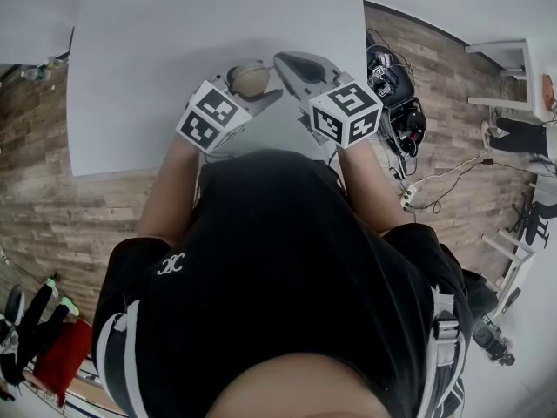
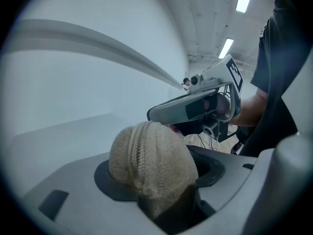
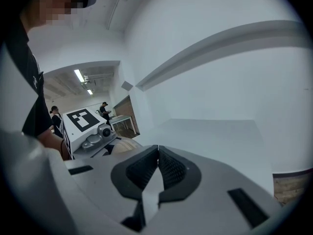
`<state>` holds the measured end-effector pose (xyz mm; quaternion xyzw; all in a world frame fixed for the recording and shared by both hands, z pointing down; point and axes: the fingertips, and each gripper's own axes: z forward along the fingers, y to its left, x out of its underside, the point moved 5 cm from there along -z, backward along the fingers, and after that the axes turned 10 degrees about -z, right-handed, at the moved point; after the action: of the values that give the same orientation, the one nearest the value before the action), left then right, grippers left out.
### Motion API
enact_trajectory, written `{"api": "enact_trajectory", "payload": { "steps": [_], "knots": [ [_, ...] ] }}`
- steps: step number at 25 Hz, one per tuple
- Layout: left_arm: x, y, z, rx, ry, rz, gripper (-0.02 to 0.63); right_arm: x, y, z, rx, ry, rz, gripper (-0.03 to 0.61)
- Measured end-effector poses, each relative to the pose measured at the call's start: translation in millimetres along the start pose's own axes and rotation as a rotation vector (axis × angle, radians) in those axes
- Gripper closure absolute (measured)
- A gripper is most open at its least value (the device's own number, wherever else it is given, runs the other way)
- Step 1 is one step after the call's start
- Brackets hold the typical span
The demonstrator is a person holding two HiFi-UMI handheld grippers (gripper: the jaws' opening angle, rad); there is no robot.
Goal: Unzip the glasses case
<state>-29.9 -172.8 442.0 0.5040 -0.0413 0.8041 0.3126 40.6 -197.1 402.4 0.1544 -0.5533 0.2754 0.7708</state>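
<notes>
Above the white table (image 1: 157, 77), close in front of your chest, you hold both tools side by side. Your left gripper (image 2: 157, 177) is closed on a rounded beige fabric glasses case (image 2: 142, 151): the dark pads stand fairly wide and press on its two sides. A line of zip teeth runs over the top of the case, facing that gripper's camera. The lower end of the case sinks between the jaws and is hidden. No view shows the zip's slider or pull.

Your right gripper (image 3: 157, 150) has its ribbed pads pressed together with nothing between them. From the left gripper view it reaches in from the right, just behind the top of the case. Whether its tips touch the fabric cannot be made out, since the case covers that spot.

From the head view only a small tan curve of the case shows between the two grippers, near the marker cubes. Your black shirt (image 1: 278, 259) covers much of both forearms and the near edge of the table. From the right gripper view the case is a thin pale sliver behind the left gripper's body.
</notes>
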Motion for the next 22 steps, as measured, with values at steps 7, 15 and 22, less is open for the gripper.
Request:
{"api": "enact_trajectory", "payload": {
  "steps": [7,15,22],
  "knots": [
    [-6.9,10.1,-11.6,0.072,-0.074,-0.052,0.324,-1.2,-0.1,8.3,-0.004,0.022,-0.004,0.56],
    [-14.9,7.7,-24.3,0.127,-0.16,-0.076,0.324,7.7,2.8,8.3,-0.063,0.015,0.056,0.56],
    [-17.8,8.1,-35.2,0.181,-0.21,-0.093,0.324,3.3,7.9,10.5,-0.122,-0.007,0.081,0.56]
  ]
}}
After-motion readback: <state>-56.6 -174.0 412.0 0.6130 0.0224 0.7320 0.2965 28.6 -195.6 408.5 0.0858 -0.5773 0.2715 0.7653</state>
